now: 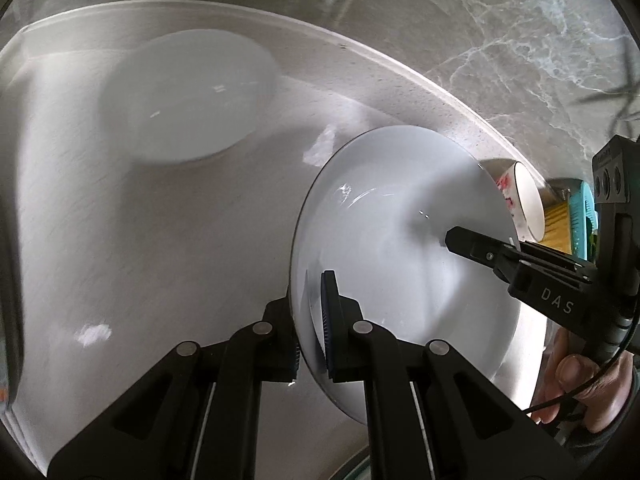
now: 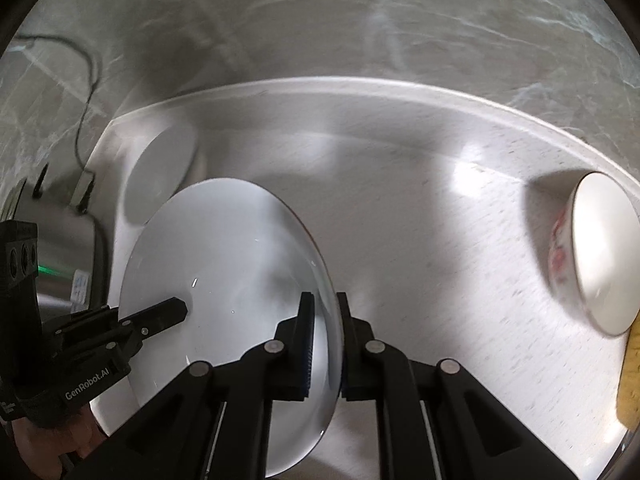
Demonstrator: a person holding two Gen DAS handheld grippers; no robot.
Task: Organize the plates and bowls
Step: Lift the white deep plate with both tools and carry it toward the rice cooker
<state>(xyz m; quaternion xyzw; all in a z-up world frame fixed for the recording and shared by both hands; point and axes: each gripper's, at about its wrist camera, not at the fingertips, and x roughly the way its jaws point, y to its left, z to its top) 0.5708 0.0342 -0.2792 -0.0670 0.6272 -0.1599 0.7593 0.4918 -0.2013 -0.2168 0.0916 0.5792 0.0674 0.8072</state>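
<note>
A white plate (image 1: 400,240) hangs tilted above the white table (image 1: 160,240), held from both sides. My left gripper (image 1: 310,294) is shut on the plate's near-left rim. One finger lies over the plate's face and the other is hidden behind it. My right gripper (image 2: 324,300) is shut on the opposite rim of the plate (image 2: 224,264), one pad on each face. Each view shows the other gripper reaching over the plate: the right gripper (image 1: 454,238) and the left gripper (image 2: 178,308). A second white dish (image 1: 188,96) rests on the table farther back.
A bowl with a red pattern (image 2: 596,252) sits near the table's (image 2: 420,220) right edge, beside a yellow object (image 2: 630,372). A steel appliance (image 2: 60,240) with a cable stands left of the table. A teal basket (image 1: 582,216) shows at far right. Marble floor lies beyond.
</note>
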